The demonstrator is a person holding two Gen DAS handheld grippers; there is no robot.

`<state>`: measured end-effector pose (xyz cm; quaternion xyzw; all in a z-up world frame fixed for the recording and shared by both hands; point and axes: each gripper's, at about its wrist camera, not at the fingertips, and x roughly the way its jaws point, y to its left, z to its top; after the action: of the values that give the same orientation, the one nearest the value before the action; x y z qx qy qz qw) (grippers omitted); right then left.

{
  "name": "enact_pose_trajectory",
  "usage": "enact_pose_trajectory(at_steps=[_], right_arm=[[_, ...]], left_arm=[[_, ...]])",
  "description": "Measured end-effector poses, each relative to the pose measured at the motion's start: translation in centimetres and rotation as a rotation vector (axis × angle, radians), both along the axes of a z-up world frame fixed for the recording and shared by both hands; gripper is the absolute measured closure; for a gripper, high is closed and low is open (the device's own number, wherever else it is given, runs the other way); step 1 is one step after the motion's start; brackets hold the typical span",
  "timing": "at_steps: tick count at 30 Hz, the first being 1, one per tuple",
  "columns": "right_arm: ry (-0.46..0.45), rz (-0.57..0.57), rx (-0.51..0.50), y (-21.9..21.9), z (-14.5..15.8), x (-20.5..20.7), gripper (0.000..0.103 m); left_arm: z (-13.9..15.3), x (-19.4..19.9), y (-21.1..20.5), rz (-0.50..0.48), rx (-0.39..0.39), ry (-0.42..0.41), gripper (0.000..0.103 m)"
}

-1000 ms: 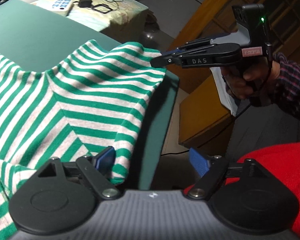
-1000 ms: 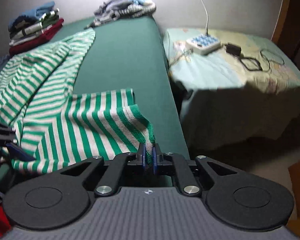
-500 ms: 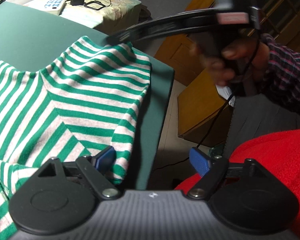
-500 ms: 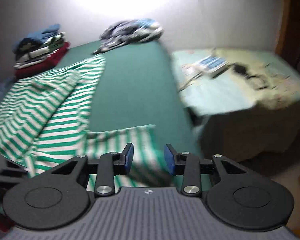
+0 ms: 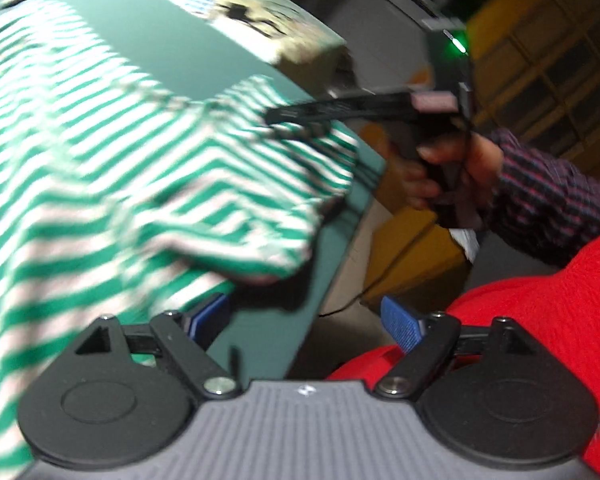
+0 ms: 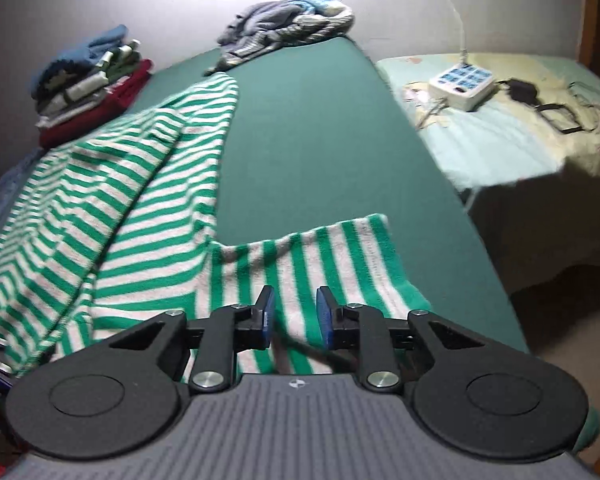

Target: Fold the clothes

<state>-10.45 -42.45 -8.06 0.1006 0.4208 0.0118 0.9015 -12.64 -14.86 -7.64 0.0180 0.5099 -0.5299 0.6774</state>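
Green-and-white striped garment lies spread on the green table surface, body running from the near left toward the far middle, one sleeve or corner flap folded out across the near edge. Right gripper sits low over that flap: jaws are closing, blue pads still apart, striped cloth visible in the gap but the pads don't press on it, so no grip. Left gripper is at the near right edge of the table, jaws opening and wide apart; left pad is right at the garment's hem, right pad hangs off the table over a red knit; nothing clamped. Left wrist view is motion-blurred; it shows the right gripper from the side with its tips over the garment's raised corner, and the person's hand in a plaid sleeve on the handle. Far left of the table: stack of folded clothes. Far end: loose heap of unfolded clothes. Right of the table: a cloth-covered stand with a white power strip and a black adapter with cable.
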Motion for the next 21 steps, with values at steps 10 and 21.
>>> enact_pose_trajectory(at_steps=[10, 21], right_arm=[[0.167, 0.293, 0.305, 7.5, 0.3, -1.6, 0.079], [0.274, 0.375, 0.114, 9.9, 2.4, -2.6, 0.076]], left_arm=[[-0.2, 1.8, 8.7, 0.178, -0.033, 0.017, 0.01], [-1.0, 1.2, 13.1, 0.16, -0.086, 0.059, 0.01]])
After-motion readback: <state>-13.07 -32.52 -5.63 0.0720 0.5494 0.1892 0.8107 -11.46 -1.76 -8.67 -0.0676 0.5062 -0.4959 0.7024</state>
